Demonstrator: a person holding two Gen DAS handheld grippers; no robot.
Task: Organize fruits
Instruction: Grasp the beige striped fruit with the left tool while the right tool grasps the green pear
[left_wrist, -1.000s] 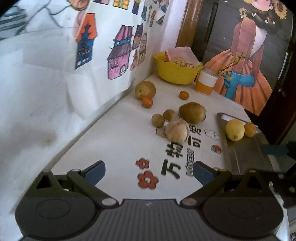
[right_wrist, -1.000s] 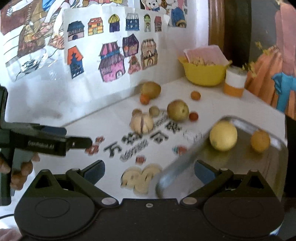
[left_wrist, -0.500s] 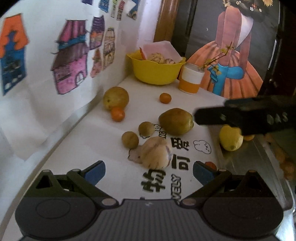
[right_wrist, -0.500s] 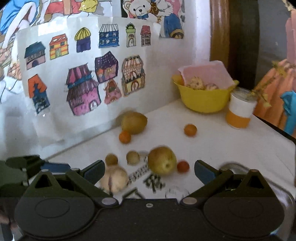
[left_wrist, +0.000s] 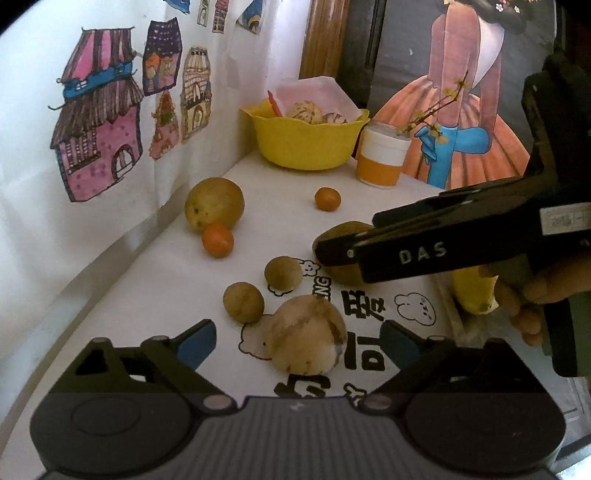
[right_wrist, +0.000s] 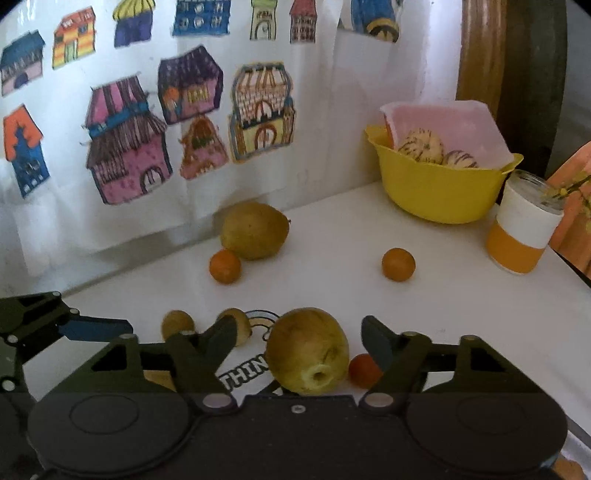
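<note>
Most of the sorting is still ahead of you, judging by how much fruit lies loose on the table (right_wrist: 461, 295).

Your right gripper (right_wrist: 299, 343) has its fingers spread wide on either side of the yellow-green pear (right_wrist: 308, 350) near the middle of the table; they flank it without touching, so it is not yet gripped. A small red fruit (right_wrist: 362, 369) lies just beside the pear, close to the right finger, so take care that it does not get caught as you close.

Your left gripper (left_wrist: 299, 343) is also open and holds nothing. It hovers over the pale striped melon (left_wrist: 306, 338), with two small brown fruits (left_wrist: 243, 306) just beyond it.

Still loose toward the wall edge are a larger pear (right_wrist: 255, 230) with a small orange (right_wrist: 225, 266) touching or nearly touching it, and another small orange (right_wrist: 398, 264) lying alone toward the back corner. There the yellow bowl (right_wrist: 436, 192) already holds two striped melons, with an orange-and-white cup (right_wrist: 524, 229) just beside it.

In the left wrist view a yellow lemon (left_wrist: 474, 291) shows at the right edge, largely hidden behind your right gripper and hand (left_wrist: 535, 295). What it rests in I cannot tell.
</note>
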